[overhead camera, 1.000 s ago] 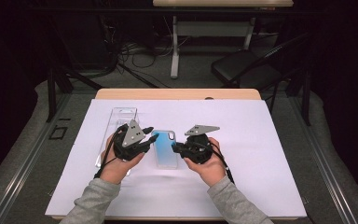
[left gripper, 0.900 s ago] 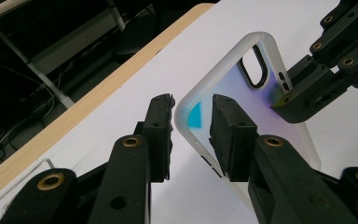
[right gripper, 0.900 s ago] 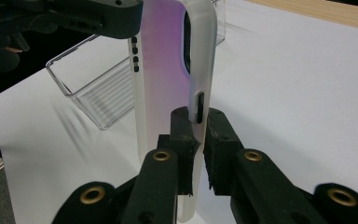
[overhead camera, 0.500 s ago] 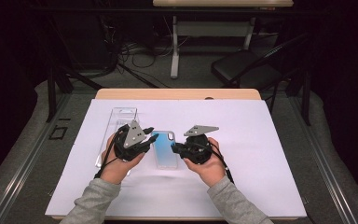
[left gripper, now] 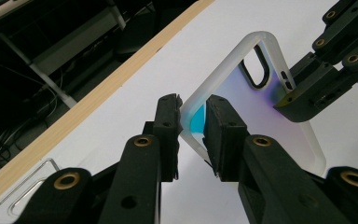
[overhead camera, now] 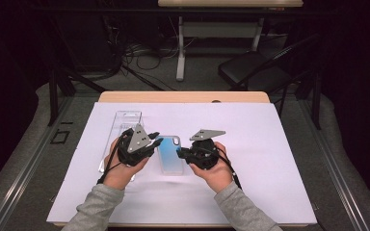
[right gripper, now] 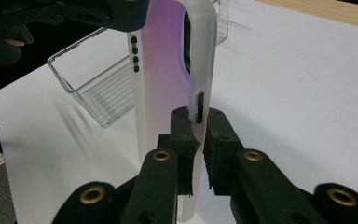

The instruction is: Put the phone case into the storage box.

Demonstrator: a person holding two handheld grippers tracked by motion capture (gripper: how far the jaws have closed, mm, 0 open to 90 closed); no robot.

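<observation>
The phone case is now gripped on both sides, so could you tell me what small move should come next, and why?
Probably lift it slightly, both hands together. The left gripper, whose jaws have just been closing, pinches one long edge of the phone case; the right gripper clamps the opposite edge. The clear plastic packaging tray lies empty just left of it, so raising the case should let it carry over there.
</observation>
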